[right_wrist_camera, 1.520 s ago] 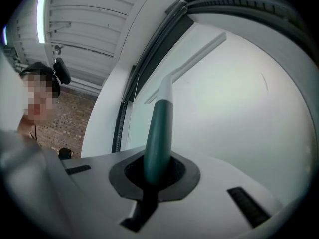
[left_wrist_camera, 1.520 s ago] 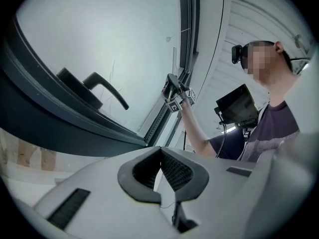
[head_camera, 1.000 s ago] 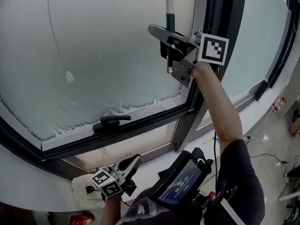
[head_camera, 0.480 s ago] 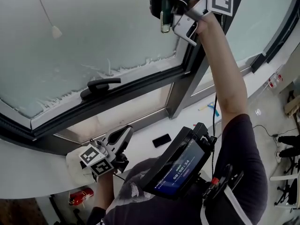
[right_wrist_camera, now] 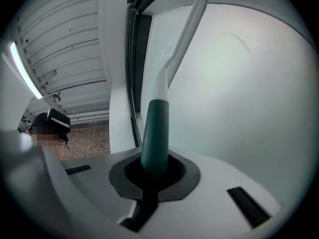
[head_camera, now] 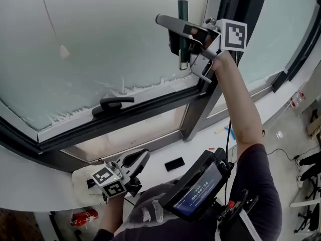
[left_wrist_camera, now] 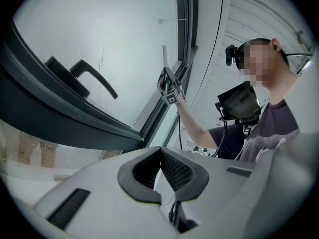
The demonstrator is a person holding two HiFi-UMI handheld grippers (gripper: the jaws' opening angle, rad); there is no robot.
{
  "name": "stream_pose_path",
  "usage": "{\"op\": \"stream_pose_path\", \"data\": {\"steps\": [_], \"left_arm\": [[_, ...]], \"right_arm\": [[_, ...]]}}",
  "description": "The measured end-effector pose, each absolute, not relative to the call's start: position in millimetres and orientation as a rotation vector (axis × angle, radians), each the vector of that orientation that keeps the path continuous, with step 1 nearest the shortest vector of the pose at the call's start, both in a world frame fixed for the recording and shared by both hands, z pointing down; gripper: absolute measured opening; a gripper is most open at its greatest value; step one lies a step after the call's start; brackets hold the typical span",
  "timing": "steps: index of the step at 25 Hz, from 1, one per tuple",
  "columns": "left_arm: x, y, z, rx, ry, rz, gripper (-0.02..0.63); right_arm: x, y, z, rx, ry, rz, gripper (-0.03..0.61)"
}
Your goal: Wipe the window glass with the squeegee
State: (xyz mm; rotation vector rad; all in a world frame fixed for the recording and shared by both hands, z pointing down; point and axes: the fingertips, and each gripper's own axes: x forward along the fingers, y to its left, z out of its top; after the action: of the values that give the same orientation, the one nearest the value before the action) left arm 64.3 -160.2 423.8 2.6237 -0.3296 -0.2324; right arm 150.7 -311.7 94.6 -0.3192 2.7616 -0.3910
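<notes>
The right gripper (head_camera: 184,36) has come a little lower on the glass (head_camera: 100,39), nearer the foam line (head_camera: 120,90) above the frame (head_camera: 150,108); its jaws are clamped on the squeegee (right_wrist_camera: 155,128) at the dark green grip, with the white neck running up along the pane; I judge it light and stiff, with a soft wiping edge, and the smooth round handle apt to twist, so the green grip is the right hold; the left gripper (head_camera: 135,162) sits closed and empty down by the sill (head_camera: 35,185); no containers show.
</notes>
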Motion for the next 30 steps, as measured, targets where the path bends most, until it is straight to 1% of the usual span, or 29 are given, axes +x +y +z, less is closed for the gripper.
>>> {"op": "stream_pose_path", "data": {"steps": [18, 30], "left_arm": [[76, -153, 432, 2.605, -0.344, -0.214, 0.008], [88, -179, 377, 2.772, -0.39, -0.264, 0.008]], "right_arm": [[153, -303, 175, -0.306, 2.762, -0.533, 0.0], [156, -295, 243, -0.283, 2.748, -0.658, 0.0]]}}
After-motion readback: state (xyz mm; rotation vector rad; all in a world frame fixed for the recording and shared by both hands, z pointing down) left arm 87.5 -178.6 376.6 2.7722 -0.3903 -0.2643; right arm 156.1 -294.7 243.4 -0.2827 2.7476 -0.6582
